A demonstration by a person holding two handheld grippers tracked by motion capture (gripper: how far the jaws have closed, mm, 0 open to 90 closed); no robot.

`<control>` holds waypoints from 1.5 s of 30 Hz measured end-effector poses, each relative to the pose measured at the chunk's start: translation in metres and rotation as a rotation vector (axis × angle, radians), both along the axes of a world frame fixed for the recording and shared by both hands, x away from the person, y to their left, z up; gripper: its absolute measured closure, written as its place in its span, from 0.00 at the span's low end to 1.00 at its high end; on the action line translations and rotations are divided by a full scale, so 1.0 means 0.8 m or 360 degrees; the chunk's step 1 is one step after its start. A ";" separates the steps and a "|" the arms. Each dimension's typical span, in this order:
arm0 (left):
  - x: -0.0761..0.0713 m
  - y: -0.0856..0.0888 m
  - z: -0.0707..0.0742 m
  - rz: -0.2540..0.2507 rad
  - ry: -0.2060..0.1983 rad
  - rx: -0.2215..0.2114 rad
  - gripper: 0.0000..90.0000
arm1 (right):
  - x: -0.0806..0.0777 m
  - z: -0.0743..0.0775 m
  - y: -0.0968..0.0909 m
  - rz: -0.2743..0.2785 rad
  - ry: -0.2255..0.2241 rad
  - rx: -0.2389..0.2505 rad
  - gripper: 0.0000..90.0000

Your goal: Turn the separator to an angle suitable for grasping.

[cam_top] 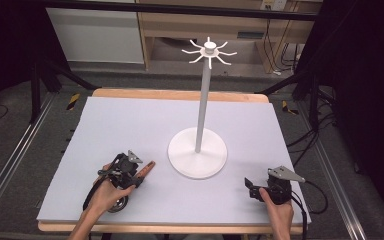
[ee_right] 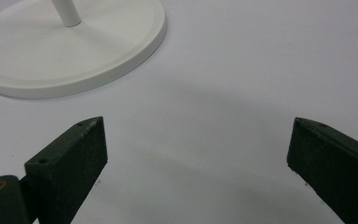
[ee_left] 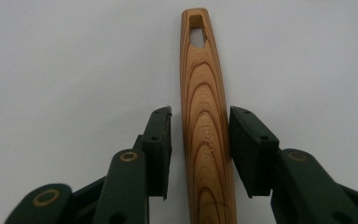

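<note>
Wood with bold curved grain forms the handle (ee_left: 207, 121), a slim tapered stick with a slot at its far tip and faint stamped lettering. It lies flat on the pale matte tabletop (cam_top: 130, 125), near left, between the left claw's (ee_left: 200, 140) black jaws, which stand narrowly apart; the right pad sits against it, the left one just clear. Right claw (ee_right: 198, 149) gapes wide and empty, near right, low over the tabletop beside the white round stand (cam_top: 197, 152).

In your left gripper view, the wooden handle (ee_left: 205, 121) runs off the bottom edge, so its working end stays unseen. From the high view, your left tongs (cam_top: 136, 176) cover most of it. The white stand's (ee_right: 74, 51) pole is cropped in your right gripper view.
</note>
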State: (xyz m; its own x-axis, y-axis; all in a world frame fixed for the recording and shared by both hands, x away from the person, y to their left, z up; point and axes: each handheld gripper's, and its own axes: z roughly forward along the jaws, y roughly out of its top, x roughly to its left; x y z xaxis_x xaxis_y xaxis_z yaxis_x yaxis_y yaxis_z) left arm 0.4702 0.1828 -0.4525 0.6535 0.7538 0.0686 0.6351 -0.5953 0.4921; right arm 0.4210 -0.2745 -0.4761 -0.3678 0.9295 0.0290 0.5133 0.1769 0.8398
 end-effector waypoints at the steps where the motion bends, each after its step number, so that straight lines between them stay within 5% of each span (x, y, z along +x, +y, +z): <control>1: 0.002 -0.001 0.002 -0.0010 0.0000 0.0005 0.65 | 0.000 0.000 0.000 0.0001 0.0002 0.0003 0.06; 14: 0.020 -0.019 0.002 -0.0051 0.0074 0.0090 0.67 | 0.000 0.001 -0.001 0.0005 0.0027 0.0024 0.06; 30: 0.030 -0.016 0.002 -0.0024 0.0186 0.0050 0.69 | 0.000 0.000 -0.002 0.0006 0.0036 0.0035 0.06; 45: 0.032 -0.019 0.004 0.0024 0.0212 0.0063 0.75 | 0.001 -0.001 -0.003 0.0016 0.0051 0.0033 0.06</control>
State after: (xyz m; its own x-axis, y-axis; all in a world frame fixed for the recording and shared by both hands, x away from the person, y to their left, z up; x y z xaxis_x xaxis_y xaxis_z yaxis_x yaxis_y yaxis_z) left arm 0.4958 0.1672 -0.4496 0.6473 0.7622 0.0117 0.7024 -0.6023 0.3794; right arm 0.4221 -0.2768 -0.4770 -0.3758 0.9248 0.0600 0.5380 0.1650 0.8266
